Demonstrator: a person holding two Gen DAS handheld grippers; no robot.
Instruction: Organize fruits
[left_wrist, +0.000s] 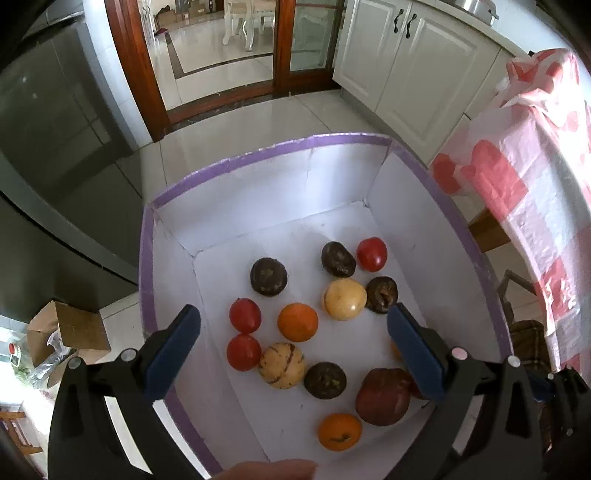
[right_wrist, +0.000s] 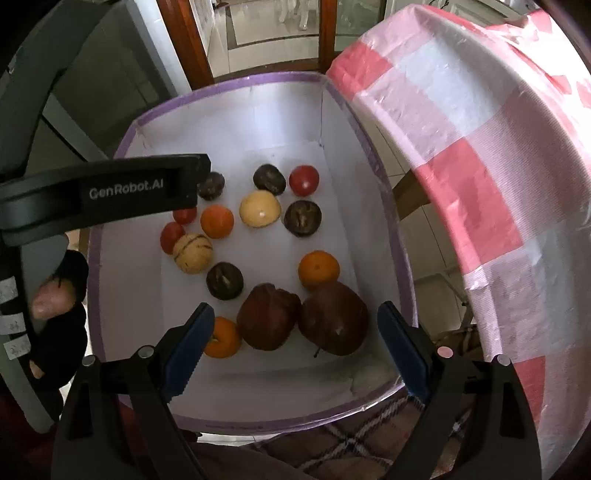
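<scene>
Right hand-held gripper (right_wrist: 291, 350) agape above round glossy fruits (right_wrist: 267, 321), white box (right_wrist: 369, 206)

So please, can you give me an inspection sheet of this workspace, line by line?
Surface: white cardboard box with purple taped rim, standing on the floor.
Job's things: loose in box: red tomatoes, orange mandarins, dark brown round fruits, pale yellow melons, dark red apples.
Clutter: nothing seen in box.
Grippers: left gripper and right gripper open, empty, above box.
Cables: nothing seen.
Surroundings: red-and-white checked tablecloth, white cabinets.
</scene>
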